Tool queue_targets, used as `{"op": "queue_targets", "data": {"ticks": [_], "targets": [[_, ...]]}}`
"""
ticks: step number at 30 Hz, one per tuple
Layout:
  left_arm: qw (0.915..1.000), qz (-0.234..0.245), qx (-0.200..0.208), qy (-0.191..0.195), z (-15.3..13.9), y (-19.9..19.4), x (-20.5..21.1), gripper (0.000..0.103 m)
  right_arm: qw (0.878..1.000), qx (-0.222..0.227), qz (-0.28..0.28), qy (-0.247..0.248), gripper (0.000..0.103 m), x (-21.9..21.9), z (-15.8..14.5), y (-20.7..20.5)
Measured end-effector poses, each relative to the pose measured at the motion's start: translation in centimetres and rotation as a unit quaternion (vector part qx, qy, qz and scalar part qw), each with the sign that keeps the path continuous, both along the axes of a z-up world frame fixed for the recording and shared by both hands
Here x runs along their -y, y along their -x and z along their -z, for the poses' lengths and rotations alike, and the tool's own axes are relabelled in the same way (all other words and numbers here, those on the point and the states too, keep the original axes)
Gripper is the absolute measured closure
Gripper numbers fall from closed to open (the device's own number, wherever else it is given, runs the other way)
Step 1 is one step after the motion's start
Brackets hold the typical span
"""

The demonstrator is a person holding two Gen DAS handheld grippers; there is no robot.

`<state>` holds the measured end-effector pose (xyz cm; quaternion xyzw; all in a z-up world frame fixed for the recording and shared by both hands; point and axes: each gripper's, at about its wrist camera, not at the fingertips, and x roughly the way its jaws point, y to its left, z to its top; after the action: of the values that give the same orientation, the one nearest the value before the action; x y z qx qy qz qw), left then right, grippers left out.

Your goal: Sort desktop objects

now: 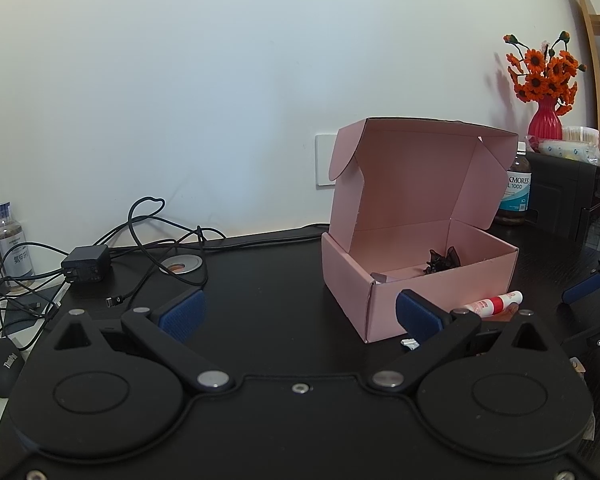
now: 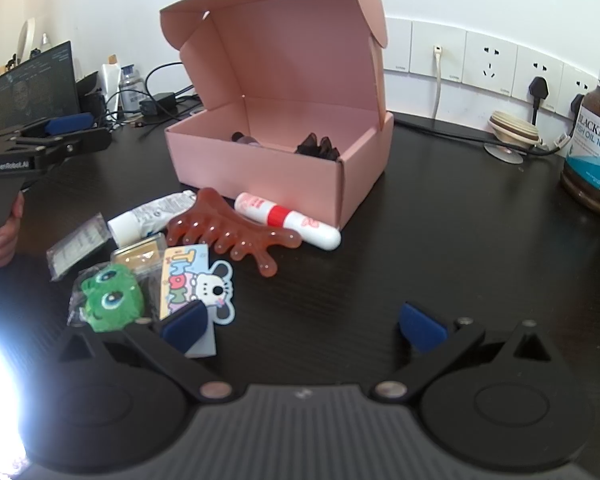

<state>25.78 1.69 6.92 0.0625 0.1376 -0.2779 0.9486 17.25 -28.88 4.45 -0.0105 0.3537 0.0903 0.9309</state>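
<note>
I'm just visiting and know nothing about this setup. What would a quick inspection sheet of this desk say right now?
Surface: black desk, mostly bare on its right part.
Job's things: open pink box holding a dark clip and one more small item; outside, in front of the box, lie a red-and-white tube, brown comb, white tube, green plush toy, cartoon card and small packets.
Clutter: fish oil bottle, charger, mouse.
Grippers: left gripper open, empty; right gripper open, empty.
Cables: tangled black cables at the far left.
Surroundings: white wall, sockets, orange flowers in a red vase, monitor.
</note>
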Motion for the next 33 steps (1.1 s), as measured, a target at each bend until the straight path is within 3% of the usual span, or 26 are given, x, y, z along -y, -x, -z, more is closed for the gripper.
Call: {"op": "queue_targets", "data": {"ticks": [33], "targets": [[1.0000,0.001,0.000,0.000,-0.01,-0.05,-0.08,0.000,1.000,0.011,-0.005,0.013,0.001,-0.22,-0.29,0.37]]}}
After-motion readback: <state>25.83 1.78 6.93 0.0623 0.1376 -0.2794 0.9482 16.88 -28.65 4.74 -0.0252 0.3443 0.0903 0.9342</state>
